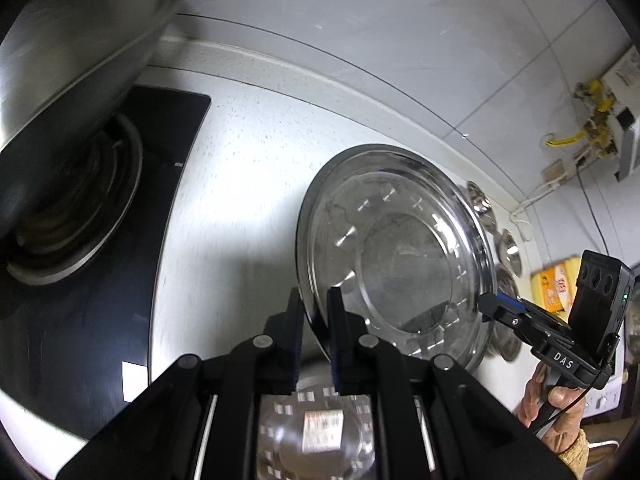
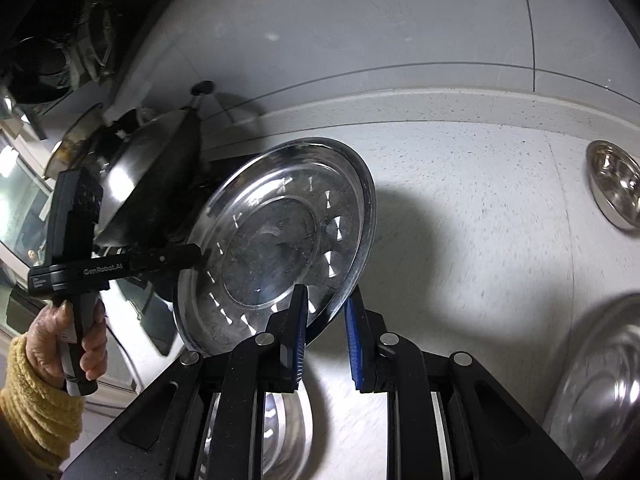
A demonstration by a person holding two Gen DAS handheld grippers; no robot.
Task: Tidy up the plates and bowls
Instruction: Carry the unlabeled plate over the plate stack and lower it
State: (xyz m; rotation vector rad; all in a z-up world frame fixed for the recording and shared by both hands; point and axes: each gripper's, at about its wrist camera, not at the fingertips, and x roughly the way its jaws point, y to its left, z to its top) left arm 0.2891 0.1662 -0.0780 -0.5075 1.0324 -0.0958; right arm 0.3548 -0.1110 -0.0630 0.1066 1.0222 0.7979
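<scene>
The left hand-held gripper [image 1: 316,312] is closed narrow on the near left rim of a steel plate [image 1: 400,256], its two pads pinching the edge from either side. The right hand-held gripper [image 2: 326,312] is likewise clamped on the opposite rim of the same plate [image 2: 280,240], which sits between its blue pads [image 2: 354,336]. So the plate hangs between the two, tilted and lifted off the speckled white worktop [image 2: 480,208], casting a shadow on it.

Directly under the left hand-held gripper another shiny dish with a paper label [image 1: 322,426] lies on the worktop. A hand in a yellow knitted sleeve [image 2: 36,396] grips the left handle. To the right, a larger steel basin [image 2: 600,392] sits near, and a small steel bowl [image 2: 616,184] further off. Beyond the plate on the left side stands a wok [image 1: 76,68] on a black hob [image 1: 152,184], against the white tiled wall [image 1: 360,20].
</scene>
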